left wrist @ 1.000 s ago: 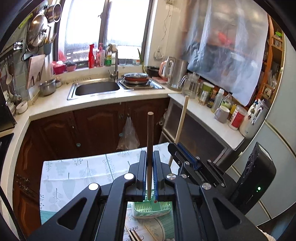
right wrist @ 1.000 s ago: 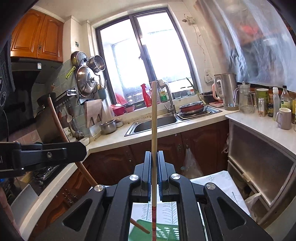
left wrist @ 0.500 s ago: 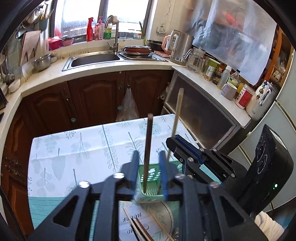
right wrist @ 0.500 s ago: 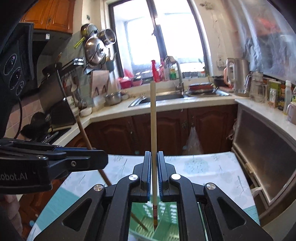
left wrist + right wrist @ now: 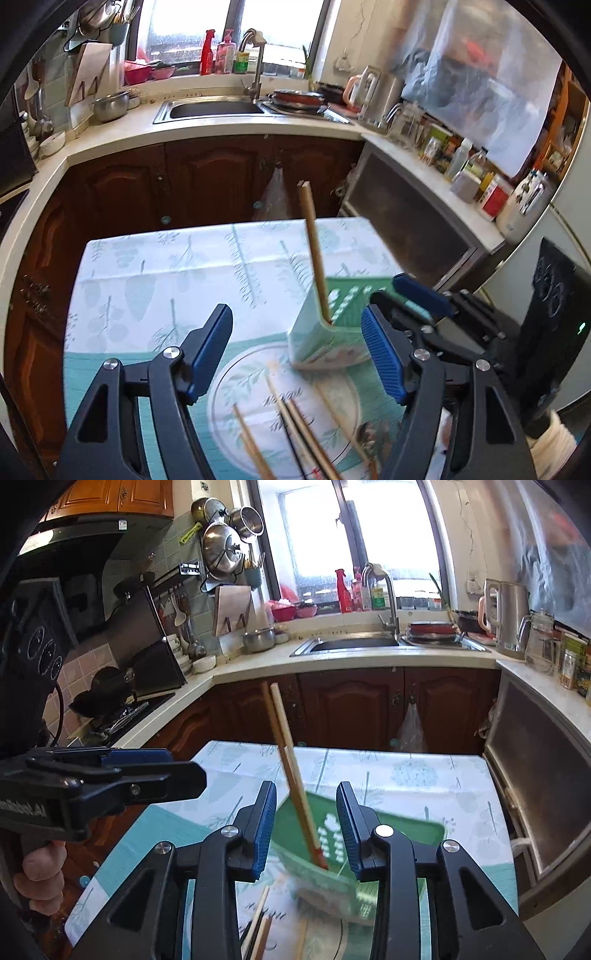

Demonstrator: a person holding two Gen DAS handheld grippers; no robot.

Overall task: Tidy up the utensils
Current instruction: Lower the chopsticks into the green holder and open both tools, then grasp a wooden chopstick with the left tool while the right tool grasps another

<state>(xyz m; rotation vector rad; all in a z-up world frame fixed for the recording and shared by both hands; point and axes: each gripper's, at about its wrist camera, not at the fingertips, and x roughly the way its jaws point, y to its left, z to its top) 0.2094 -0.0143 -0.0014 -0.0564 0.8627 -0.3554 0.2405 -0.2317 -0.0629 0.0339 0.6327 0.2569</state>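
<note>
the tabletop (image 5: pixel 155 280) carries a green utensil basket (image 5: pixel 373 834) just ahead of both hand-held grippers. the left hand-held gripper (image 5: pixel 295 350) is opening wide and the right hand-held gripper (image 5: pixel 306 827) is opening narrower, neither gripping. two chopsticks (image 5: pixel 291 775) lean in the basket between the right one's fingers, and loose chopsticks (image 5: pixel 295 428) lie below the left one.

window (image 5: pixel 354 542) bright | dark wood cabinets (image 5: pixel 351 709) | pale counter (image 5: pixel 229 129) | steel sink (image 5: pixel 214 109)

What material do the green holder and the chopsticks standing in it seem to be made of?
The green holder looks like moulded plastic: uniform matte colour, thin walls, slotted holes. The chopsticks look like wood or bamboo: tan, dull, square-cut tops, one with a red tip. Blur leaves the grain unclear.
</note>
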